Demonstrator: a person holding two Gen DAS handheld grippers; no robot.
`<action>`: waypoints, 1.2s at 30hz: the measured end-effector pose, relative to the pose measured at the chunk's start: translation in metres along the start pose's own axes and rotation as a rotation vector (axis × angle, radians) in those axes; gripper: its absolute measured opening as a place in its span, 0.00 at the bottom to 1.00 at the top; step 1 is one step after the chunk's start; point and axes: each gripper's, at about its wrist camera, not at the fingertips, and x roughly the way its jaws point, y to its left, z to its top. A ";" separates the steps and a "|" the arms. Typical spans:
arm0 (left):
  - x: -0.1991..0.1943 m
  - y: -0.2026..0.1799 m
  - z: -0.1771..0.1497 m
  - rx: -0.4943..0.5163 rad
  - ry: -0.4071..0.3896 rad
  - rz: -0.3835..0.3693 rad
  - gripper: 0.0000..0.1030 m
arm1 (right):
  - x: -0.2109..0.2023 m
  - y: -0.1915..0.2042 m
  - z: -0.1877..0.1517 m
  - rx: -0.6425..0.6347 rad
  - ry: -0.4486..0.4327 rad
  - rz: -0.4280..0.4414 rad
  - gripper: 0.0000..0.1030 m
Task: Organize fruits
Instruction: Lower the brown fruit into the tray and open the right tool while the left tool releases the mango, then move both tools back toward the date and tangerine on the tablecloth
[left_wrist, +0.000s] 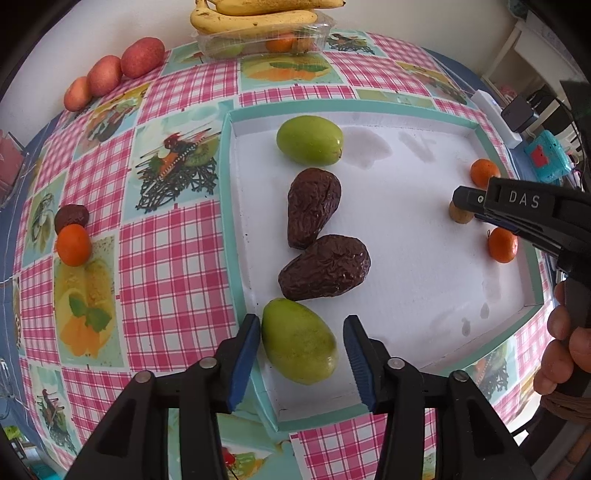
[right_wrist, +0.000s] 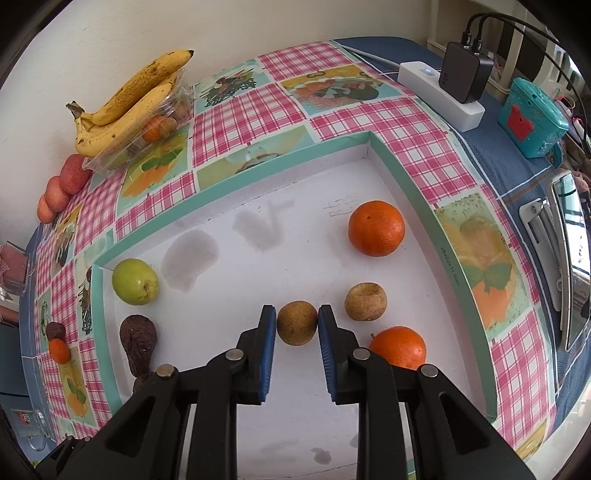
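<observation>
A white tray with a teal rim (left_wrist: 231, 221) lies on the checked tablecloth. Along its left side sit a green fruit (left_wrist: 309, 139), two wrinkled dark avocados (left_wrist: 313, 206) (left_wrist: 325, 267) and a nearer green fruit (left_wrist: 299, 341). My left gripper (left_wrist: 302, 320) is open around that nearer green fruit; the left pad touches it and the right pad stands just off it. In the right wrist view my right gripper (right_wrist: 297, 311) is shut on a small round brown fruit (right_wrist: 297, 323) low over the tray floor. A second brown fruit (right_wrist: 365, 302) and two oranges (right_wrist: 376, 228) (right_wrist: 399, 347) lie beside it.
Left of the tray, an orange (left_wrist: 73, 245) and a dark fruit (left_wrist: 71, 218) rest on the cloth. At the back stand bananas (left_wrist: 255, 18) on a clear plastic box (left_wrist: 258, 46) and a row of red fruits (left_wrist: 142, 57). A power strip (right_wrist: 439, 92) and a teal box (right_wrist: 532, 118) are on the right. A hand (left_wrist: 565, 343) holds the right gripper.
</observation>
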 end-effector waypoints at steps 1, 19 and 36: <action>-0.002 0.002 0.000 -0.004 -0.001 -0.009 0.53 | 0.000 0.000 0.000 0.001 0.000 -0.001 0.26; -0.038 0.076 0.016 -0.232 -0.110 0.054 0.87 | -0.034 0.006 0.006 -0.019 -0.108 -0.060 0.73; -0.060 0.129 0.015 -0.409 -0.253 0.276 1.00 | -0.032 0.030 -0.003 -0.098 -0.128 -0.094 0.90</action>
